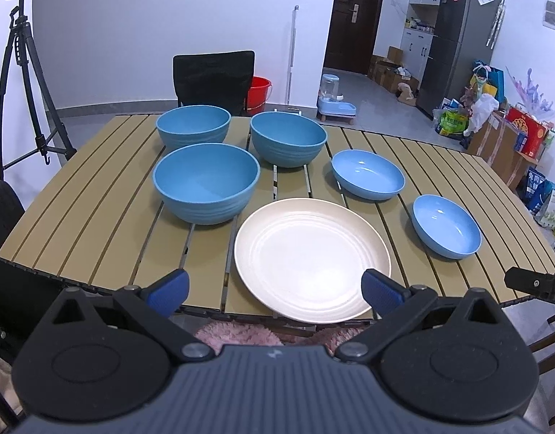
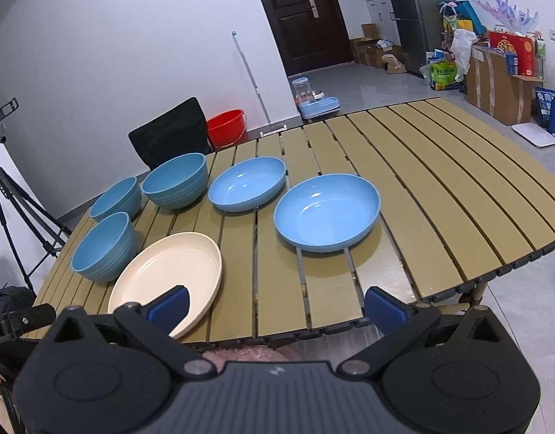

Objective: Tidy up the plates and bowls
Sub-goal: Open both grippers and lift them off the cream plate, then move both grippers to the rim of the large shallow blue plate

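On the slatted table (image 1: 96, 195) stand three deep blue bowls: one near (image 1: 206, 182), one far left (image 1: 193, 126), one far middle (image 1: 288, 139). Two shallow blue dishes lie to the right, one farther (image 1: 367, 173) and one nearer (image 1: 446, 230). A cream plate (image 1: 311, 258) lies at the front edge. My left gripper (image 1: 275, 291) is open and empty, just short of the cream plate. My right gripper (image 2: 277, 305) is open and empty at the table's front edge, with the near shallow dish (image 2: 327, 213) ahead and the cream plate (image 2: 167, 269) to its left.
A black chair (image 1: 214, 79) stands behind the table, with a red bucket (image 1: 259, 90) beside it. A tripod (image 1: 20, 83) stands at the left. Boxes and bags (image 1: 508, 133) crowd the floor at the right. The table's right half (image 2: 440, 181) carries nothing.
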### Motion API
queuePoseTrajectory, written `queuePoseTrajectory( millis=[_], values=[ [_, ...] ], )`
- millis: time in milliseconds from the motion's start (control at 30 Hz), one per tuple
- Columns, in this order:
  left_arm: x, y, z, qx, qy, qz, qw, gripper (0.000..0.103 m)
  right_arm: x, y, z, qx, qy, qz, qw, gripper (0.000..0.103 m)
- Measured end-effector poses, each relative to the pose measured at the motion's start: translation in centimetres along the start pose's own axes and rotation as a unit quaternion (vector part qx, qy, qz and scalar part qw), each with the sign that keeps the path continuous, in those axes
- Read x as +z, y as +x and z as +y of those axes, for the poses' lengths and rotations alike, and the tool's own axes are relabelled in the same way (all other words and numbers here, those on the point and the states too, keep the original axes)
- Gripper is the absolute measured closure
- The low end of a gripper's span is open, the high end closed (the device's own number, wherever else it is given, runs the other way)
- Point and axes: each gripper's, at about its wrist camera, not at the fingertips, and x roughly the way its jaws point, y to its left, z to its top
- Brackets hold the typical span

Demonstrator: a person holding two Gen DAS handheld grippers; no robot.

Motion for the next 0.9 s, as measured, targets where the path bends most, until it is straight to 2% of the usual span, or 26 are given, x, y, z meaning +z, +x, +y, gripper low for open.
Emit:
queuePoseTrajectory(
  millis=[400,900],
  values=[
    [0.6,1.1,-1.0,-0.003,0.007,0.01,0.9999,0.0,0.3,0.3,-1.4,-0.015,0.011,-0.001,1.0,0.0],
    [3.9,4.1,-6.4,-0.016,0.062,0.006,0.9979,0.0,2.4,2.4,-3.9,-0.046,0.023,-0.009,0.999,0.0]
  ],
)
